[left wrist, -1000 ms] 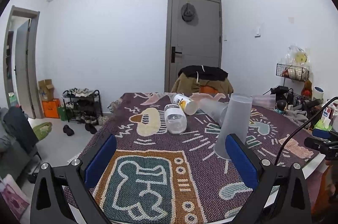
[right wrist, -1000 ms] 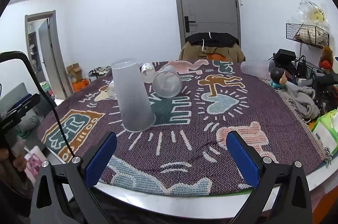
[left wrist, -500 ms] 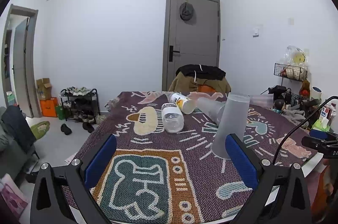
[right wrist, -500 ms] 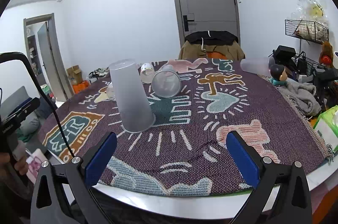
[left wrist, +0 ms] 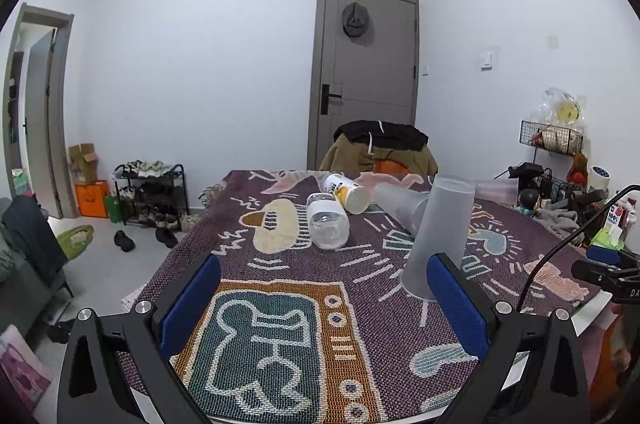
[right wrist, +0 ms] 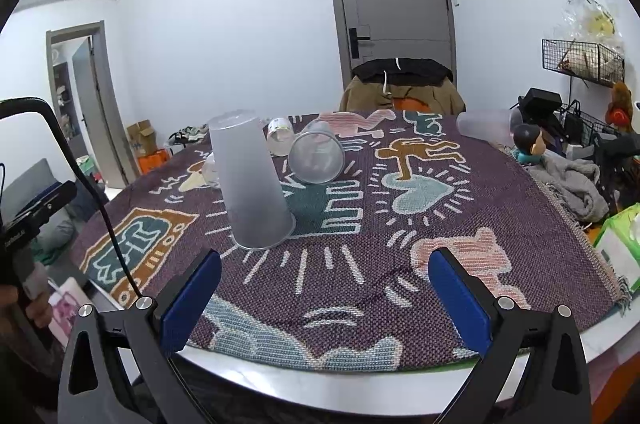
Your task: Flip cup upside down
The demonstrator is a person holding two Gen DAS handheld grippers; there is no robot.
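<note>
A tall frosted plastic cup (right wrist: 250,184) stands upside down, mouth on the patterned cloth (right wrist: 400,224). It also shows in the left wrist view (left wrist: 440,236), just behind my left gripper's right finger. A second clear cup (right wrist: 317,157) lies on its side behind it, mouth toward me; it shows in the left wrist view (left wrist: 396,202) too. My left gripper (left wrist: 324,300) is open and empty above the cloth's near edge. My right gripper (right wrist: 324,298) is open and empty, in front of and right of the standing cup.
A clear bottle (left wrist: 327,224) and a white-labelled bottle (left wrist: 346,190) lie on the cloth. A frosted container (right wrist: 484,122) and a figurine (right wrist: 528,140) sit far right. A grey blanket (right wrist: 576,184) and green tissue box (right wrist: 620,248) lie at the right edge. A chair with clothes (right wrist: 400,84) stands behind.
Both grippers have drifted slightly; the view shifts a little. The upside-down cup and the other objects have not moved. Both grippers stay open.
</note>
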